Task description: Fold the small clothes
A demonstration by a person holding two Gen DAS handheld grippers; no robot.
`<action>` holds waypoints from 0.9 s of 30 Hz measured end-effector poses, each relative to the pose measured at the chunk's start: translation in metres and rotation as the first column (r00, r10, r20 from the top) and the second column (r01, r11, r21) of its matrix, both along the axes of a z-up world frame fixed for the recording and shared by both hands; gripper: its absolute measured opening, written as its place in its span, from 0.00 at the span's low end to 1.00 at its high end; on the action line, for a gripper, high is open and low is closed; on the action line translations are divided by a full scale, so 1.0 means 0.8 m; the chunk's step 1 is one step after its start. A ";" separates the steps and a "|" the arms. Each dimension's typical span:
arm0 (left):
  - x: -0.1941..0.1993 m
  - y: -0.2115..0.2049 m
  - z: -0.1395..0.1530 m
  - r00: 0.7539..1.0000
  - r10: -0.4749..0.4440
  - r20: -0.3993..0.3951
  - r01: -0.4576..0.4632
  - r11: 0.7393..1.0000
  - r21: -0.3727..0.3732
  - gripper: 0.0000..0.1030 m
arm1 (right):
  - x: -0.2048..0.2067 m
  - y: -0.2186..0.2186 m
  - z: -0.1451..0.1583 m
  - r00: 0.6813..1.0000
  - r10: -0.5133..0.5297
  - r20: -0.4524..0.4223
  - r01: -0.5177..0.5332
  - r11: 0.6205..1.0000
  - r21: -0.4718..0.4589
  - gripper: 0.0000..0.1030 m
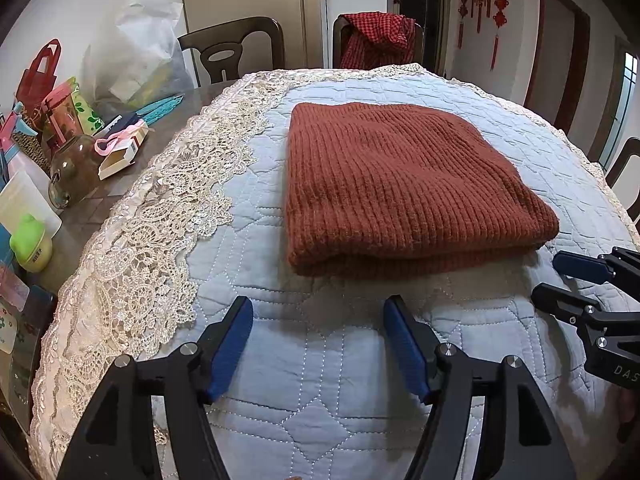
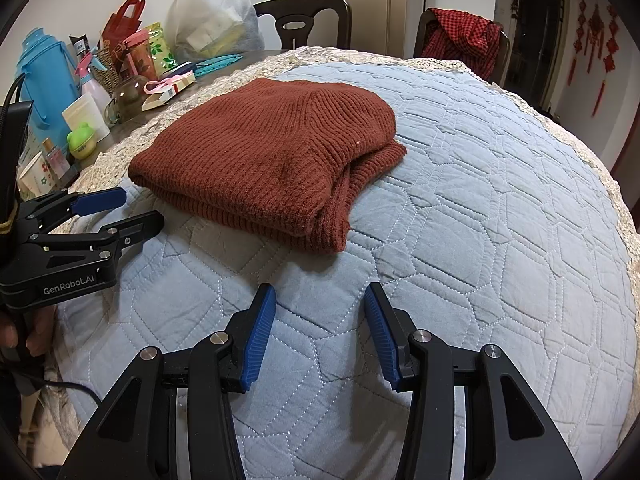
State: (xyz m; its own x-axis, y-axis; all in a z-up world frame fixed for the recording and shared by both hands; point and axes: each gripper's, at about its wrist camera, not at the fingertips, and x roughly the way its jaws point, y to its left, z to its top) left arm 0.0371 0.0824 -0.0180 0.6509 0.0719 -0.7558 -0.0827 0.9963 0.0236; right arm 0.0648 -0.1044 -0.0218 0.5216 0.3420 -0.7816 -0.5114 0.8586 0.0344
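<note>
Right now, as seen: two hand-held grippers hang over a covered counter with one folded garment on it.
Garment: a rust-brown ribbed knit sweater (image 1: 404, 188) (image 2: 260, 160), folded into a thick rectangle with its layers stacked, lies flat on the cover, ahead of both grippers and touching neither.
Cover: a pale blue quilted cloth with a cream lace border (image 1: 320, 352) (image 2: 500, 220) spreads over the counter under the sweater.
Left hand-held gripper (image 1: 318, 346) (image 2: 134, 210): jaws stand apart, blue pads facing each other with only quilted cloth between them; it grips nothing and sits near the sweater's near edge, short of it.
Right hand-held gripper (image 2: 320, 334) (image 1: 560, 278): jaws likewise apart and empty, above bare quilt, near the sweater's open-layered corner without touching it.
Hand: a person's fingers (image 2: 38, 330) wrap the left gripper's handle at the edge of the right wrist view.
Clutter on the left side of the counter: a blue plastic thermos jug (image 2: 44, 84), a round glass jar (image 1: 74, 170), a small lime-green lidded pot (image 1: 32, 246) (image 2: 81, 140), and a white translucent plastic bag (image 1: 140, 60) (image 2: 216, 16).
Behind the counter: a dark wooden chair (image 1: 232, 50) (image 2: 304, 20), and a second chair draped with a red checked cloth (image 1: 378, 38) (image 2: 466, 36).
</note>
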 end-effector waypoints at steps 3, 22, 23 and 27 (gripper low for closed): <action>0.000 0.000 0.000 1.000 0.000 0.000 0.000 1.000 0.003 0.69 | 0.000 0.000 0.001 1.000 0.000 -0.001 0.000 1.000 0.003 0.46; 0.000 0.001 -0.001 1.000 0.002 0.000 -0.002 1.000 0.006 0.70 | 0.000 0.000 0.001 1.000 -0.001 -0.001 0.001 1.000 0.003 0.46; 0.000 0.001 -0.001 1.000 0.002 0.000 -0.002 1.000 0.006 0.70 | 0.000 0.000 0.000 1.000 0.000 -0.001 0.000 1.000 0.003 0.46; -0.001 0.001 -0.002 1.000 0.006 -0.001 -0.006 1.000 0.009 0.71 | 0.000 0.000 0.000 1.000 -0.001 -0.001 0.001 1.000 0.003 0.46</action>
State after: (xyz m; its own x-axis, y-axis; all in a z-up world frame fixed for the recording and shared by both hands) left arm 0.0364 0.0831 -0.0192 0.6500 0.0828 -0.7554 -0.0885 0.9955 0.0330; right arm 0.0645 -0.1042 -0.0215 0.5212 0.3444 -0.7809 -0.5109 0.8588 0.0377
